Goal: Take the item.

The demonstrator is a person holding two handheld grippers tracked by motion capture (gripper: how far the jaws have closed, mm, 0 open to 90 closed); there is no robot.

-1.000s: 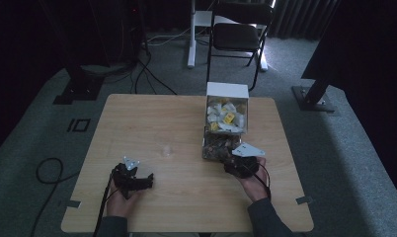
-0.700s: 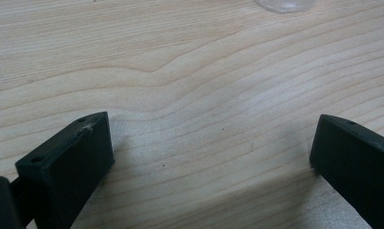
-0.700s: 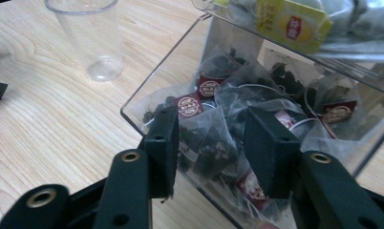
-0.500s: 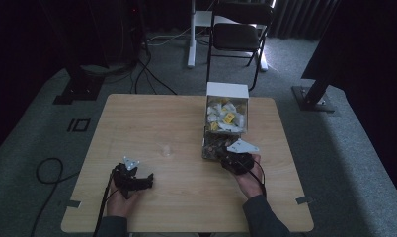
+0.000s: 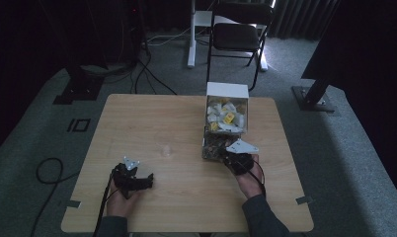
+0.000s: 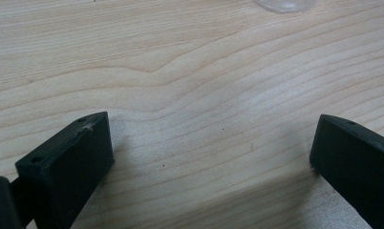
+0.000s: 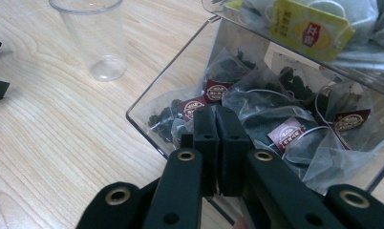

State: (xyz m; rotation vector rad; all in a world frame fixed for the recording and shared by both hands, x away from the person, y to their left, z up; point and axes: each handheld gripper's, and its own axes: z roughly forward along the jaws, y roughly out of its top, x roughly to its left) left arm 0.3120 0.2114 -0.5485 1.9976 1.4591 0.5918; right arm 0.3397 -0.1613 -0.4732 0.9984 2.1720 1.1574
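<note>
Clear plastic forms the near box (image 7: 257,119), which sits on the counter (image 5: 181,123) right of the middle and is packed with see-through tea bags (image 7: 271,129) of dark leaf, each with a small maroon tag on white string. Behind it, touching or nearly so, stands a second box (image 5: 227,106) with a white far wall, holding paler bags and yellow tags.

At the near rim of the clear box, the right claw (image 7: 213,117) reaches in among the bags; its jaws have just been closing and now meet pad to pad. Whether a thin bit of bag or string is pinched between them cannot be told. From above, this claw (image 5: 229,159) shows at the box's near edge, with the hand behind it.

An empty clear plastic cup (image 7: 95,40) stands upright near the counter's middle, left of the boxes and apart from them.

Well to the left, close to the near edge, the left claw (image 5: 146,181) rests low over bare wood, released, its jaws wide apart with only wood grain between them.

Pale wood covers the counter, which stands on grey carpet in a dim room. A dark folding chair (image 5: 238,34) stands beyond the far edge and cables trail over the floor at the left. Bare counter stretches across the left half and along the near edge.
</note>
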